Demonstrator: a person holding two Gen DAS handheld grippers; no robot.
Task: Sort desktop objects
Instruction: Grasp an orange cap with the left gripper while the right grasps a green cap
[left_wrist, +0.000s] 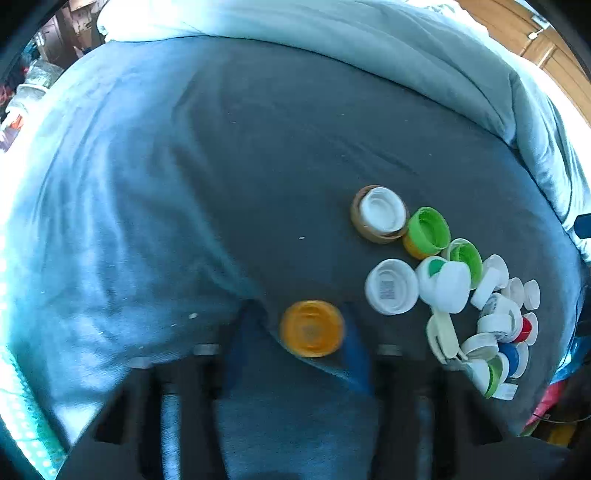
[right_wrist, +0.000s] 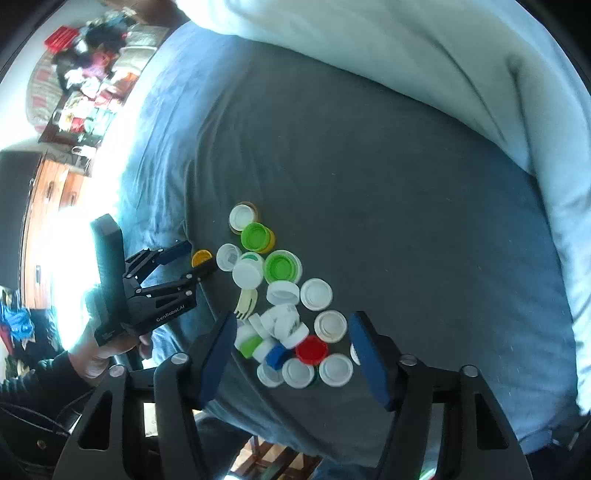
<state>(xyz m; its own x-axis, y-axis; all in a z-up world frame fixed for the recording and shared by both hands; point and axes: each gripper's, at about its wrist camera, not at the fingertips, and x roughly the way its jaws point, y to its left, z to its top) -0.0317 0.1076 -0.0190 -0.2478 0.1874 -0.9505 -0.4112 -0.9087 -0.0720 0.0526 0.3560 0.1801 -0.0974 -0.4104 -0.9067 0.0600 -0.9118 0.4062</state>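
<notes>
Orange cap (left_wrist: 312, 328) between the blue pads of the left gripper (left_wrist: 306, 332), at 6 o'clock in the left wrist view; pads spread to either side, seemingly not clamped on it, though blur there hides contact. Same cap (right_wrist: 201, 257) between the left gripper (right_wrist: 195, 258) tips in the right wrist view, at 9 o'clock of the heap.

Grey-blue bedsheet (left_wrist: 221, 166) under everything, wide bare stretch from 9 to 12 o'clock. Pale duvet (right_wrist: 406, 55) banked along the far edge, 12 through 3 o'clock.

Heap of bottle caps (right_wrist: 291, 314) mostly white, packed and touching. Two green caps (right_wrist: 256, 236) at its 11 o'clock side, red cap (right_wrist: 312, 350) and blue cap (right_wrist: 277, 356) at its near edge. Cream plastic fork (right_wrist: 245, 304) lying at 8 o'clock of the heap.

Right gripper (right_wrist: 291, 354) wide apart, holding nothing, pads flanking the near edge of the heap. Near mattress edge just below it, at 6 o'clock.
</notes>
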